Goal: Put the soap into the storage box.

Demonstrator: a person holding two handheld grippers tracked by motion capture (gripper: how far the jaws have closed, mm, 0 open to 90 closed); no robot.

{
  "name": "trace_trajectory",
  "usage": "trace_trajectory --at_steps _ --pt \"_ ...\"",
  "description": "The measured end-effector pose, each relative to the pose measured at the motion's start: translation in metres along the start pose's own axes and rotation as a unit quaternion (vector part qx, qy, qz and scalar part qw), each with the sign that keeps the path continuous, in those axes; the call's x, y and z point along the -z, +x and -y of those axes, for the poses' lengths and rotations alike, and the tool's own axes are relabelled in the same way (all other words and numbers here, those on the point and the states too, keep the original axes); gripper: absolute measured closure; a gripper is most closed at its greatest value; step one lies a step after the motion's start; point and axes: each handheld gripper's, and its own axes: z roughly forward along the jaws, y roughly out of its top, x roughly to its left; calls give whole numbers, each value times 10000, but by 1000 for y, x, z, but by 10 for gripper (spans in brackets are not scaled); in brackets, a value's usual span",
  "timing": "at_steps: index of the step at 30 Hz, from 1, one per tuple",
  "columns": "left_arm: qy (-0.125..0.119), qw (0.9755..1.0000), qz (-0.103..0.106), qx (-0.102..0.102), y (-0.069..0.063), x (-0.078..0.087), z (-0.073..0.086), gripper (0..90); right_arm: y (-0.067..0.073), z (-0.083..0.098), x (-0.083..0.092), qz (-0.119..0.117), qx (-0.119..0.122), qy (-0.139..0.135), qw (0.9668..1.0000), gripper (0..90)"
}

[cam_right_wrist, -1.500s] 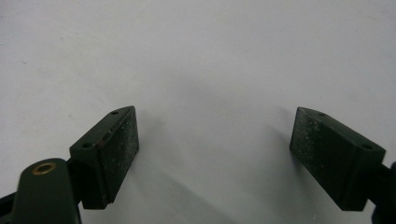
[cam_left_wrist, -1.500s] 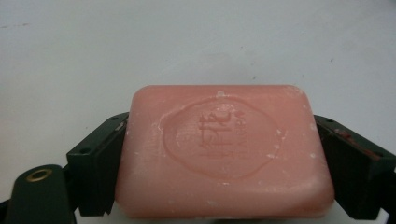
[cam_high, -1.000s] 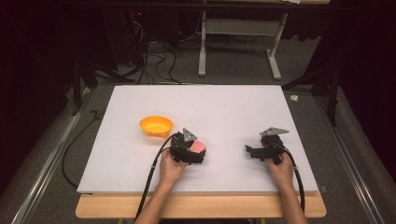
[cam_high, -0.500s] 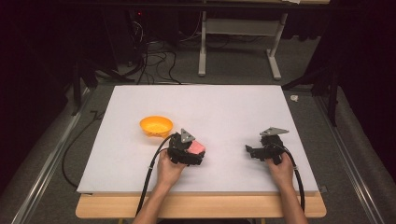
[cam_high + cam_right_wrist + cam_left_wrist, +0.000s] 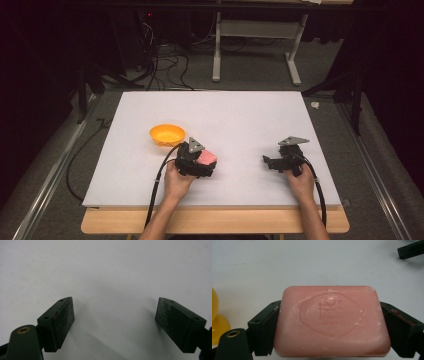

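A: How are the person's hands set?

B: Both forearms come in from the near edge of the white worktop (image 5: pixel 240 115). The left hand (image 5: pixel 176 181) grips the left gripper (image 5: pixel 199 162) from behind, near the middle of the near half, with the gripper lying low and level over the surface. The right hand (image 5: pixel 300 181) holds the right gripper (image 5: pixel 270 162) well apart to the right, also low, its jaws pointing left toward the other gripper.

A: And the grippers themselves?

B: The left gripper (image 5: pixel 329 322) pinches a pink bar of soap (image 5: pixel 332 321) across its short ends, one black pad pressed against each end. The right gripper (image 5: pixel 113 325) stands spread wide, with only bare worktop between its pads.

A: Where is the soap from above?

B: In the high view the soap (image 5: pixel 207 158) shows as a small pink patch at the tip of the left gripper, just right of and nearer than the orange bowl (image 5: pixel 167 134).

A: What does the left gripper view add?

B: The soap's flat top faces the camera, with an oval stamped emblem and pale flecks on it, none of which the high view resolves. The bowl (image 5: pixel 215 320) appears as a yellow-orange curve at the left edge, and a dark jaw tip of the other gripper at the far top right. The high view alone gives the cables, the grey plates and the floor beyond.
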Motion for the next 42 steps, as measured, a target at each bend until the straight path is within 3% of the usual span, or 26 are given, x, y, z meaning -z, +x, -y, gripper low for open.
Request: trace_trajectory --at_steps 42 --pt "-284 9985 -384 266 24 43 14 136 0 0 0 1 1 1 10000 163"
